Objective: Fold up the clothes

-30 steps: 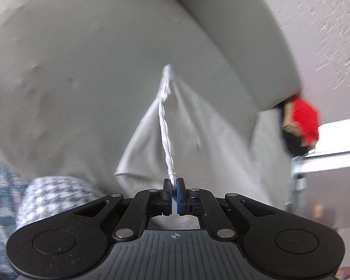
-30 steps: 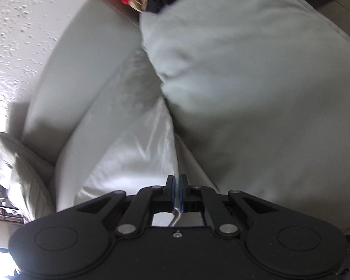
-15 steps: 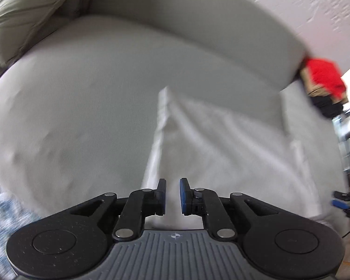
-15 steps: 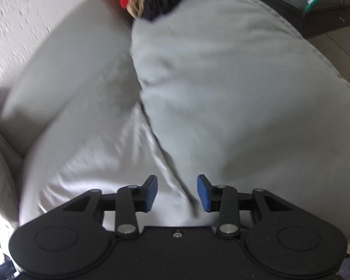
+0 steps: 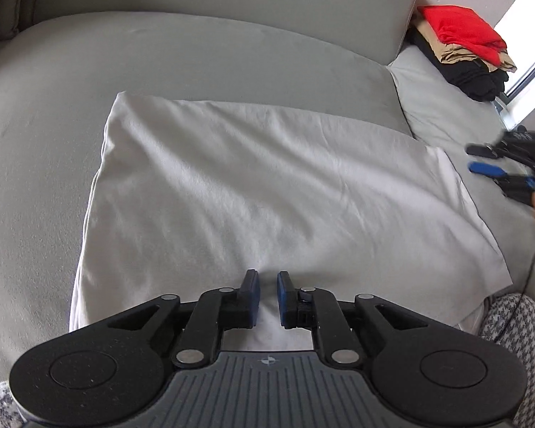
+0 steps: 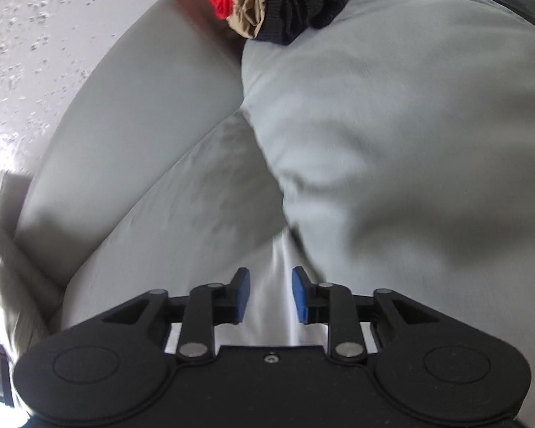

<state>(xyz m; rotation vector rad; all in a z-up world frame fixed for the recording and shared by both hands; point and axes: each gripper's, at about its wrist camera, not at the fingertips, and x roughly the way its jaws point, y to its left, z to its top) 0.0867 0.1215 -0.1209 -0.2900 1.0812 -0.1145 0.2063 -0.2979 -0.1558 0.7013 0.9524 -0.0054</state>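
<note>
- Now the cloth [image 5: 267,185] is seen released: a second ago its hem was pinched in both grippers, and it is now laid flat on the sofa [image 5: 203,57] as a broad folded rectangle.
- Left gripper [image 5: 266,296]: its jaws have just been opening and stand at a narrow gap over the near edge of the cloth, with nothing pressed between the pads.
- Right gripper [image 6: 270,294]: its jaws were parted wider and have just been closing somewhat; a gap remains, and the cloth lies below it, not gripped.
- One fold is judged complete; a fresh grasp would be needed for another.
- By the left view alone the whole cloth is shown, with the right gripper off its right edge.
- By the right view only a strip of cloth [image 6: 271,306] at the cushion seam is shown; the pile [image 6: 267,3] of red, tan and black clothes is shown close.
</note>
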